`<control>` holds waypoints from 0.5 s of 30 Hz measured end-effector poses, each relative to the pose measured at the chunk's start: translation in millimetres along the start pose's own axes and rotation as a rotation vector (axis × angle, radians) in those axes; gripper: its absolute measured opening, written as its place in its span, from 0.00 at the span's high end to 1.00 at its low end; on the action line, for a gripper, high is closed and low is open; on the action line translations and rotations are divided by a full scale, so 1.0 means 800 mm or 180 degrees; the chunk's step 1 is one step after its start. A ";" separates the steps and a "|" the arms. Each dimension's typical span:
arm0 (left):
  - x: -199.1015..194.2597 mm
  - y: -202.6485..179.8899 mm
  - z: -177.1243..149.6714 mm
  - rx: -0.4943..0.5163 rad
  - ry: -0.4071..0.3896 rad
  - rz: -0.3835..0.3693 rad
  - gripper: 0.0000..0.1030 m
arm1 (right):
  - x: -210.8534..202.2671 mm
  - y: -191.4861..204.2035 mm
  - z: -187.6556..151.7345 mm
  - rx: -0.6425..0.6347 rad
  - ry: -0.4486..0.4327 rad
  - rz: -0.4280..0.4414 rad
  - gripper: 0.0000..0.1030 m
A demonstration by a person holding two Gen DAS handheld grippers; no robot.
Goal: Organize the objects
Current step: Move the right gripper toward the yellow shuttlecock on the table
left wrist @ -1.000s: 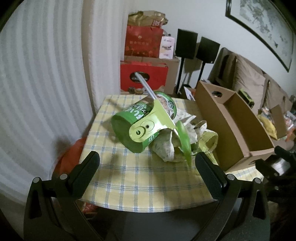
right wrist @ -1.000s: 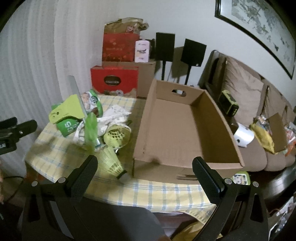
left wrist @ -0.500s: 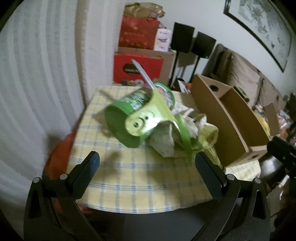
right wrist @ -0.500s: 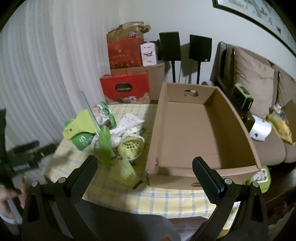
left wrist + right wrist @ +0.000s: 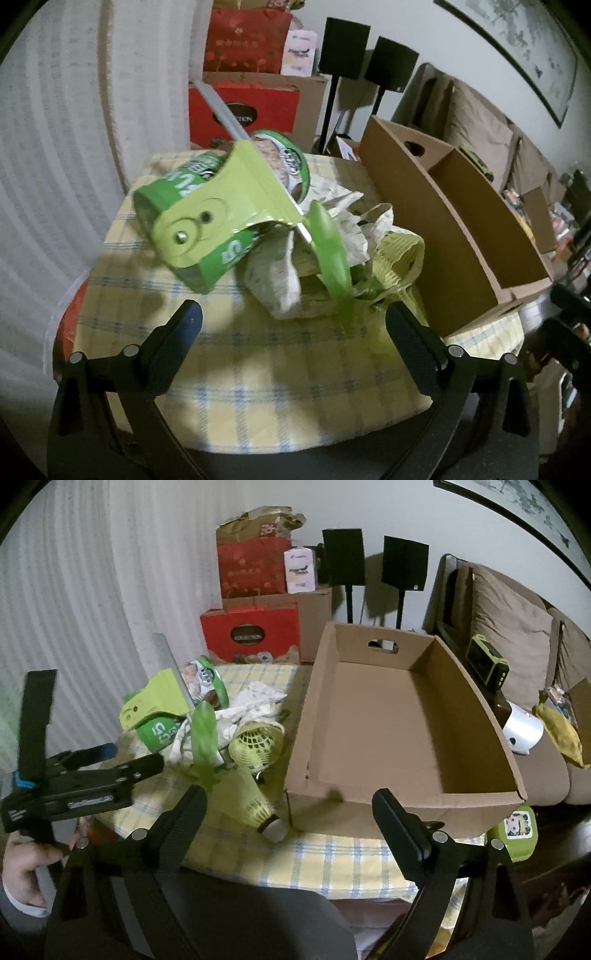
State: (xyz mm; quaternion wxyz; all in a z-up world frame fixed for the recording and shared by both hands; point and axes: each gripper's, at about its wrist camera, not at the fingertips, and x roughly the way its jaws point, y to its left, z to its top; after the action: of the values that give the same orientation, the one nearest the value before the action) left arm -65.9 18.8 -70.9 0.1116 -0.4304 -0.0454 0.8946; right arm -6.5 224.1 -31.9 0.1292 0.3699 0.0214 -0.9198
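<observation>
The left gripper (image 5: 293,334) has closed in on the green pile (image 5: 236,221) at the table's (image 5: 258,398) left edge, jaws wide, empty; the right gripper (image 5: 290,821) is narrowing, empty.

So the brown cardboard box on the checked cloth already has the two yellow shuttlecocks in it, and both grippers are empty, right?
Not quite. The brown cardboard box is empty in the right wrist view; the two yellow shuttlecocks lie on the checked cloth beside it. The left gripper and right gripper, its jaws closing, are indeed empty.
</observation>
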 end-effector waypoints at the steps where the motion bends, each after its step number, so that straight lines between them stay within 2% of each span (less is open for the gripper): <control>1: 0.004 -0.005 0.002 0.0003 -0.0001 0.0008 0.04 | -0.001 -0.002 0.001 0.0005 -0.0006 -0.0009 0.11; 10: 0.041 -0.035 0.016 0.0104 0.0055 0.0218 0.10 | -0.007 -0.024 -0.008 0.0124 -0.0056 -0.0076 0.11; 15: 0.060 -0.042 0.016 0.0137 0.0165 0.0297 0.21 | -0.006 -0.038 -0.012 0.0199 -0.0041 -0.0084 0.11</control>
State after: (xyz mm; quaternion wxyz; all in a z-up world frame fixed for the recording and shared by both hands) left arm -99.0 63.2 -93.4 0.0802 -0.4525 -0.0031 0.8881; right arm -4.3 255.8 -37.3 0.1056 0.3675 -0.0033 -0.9240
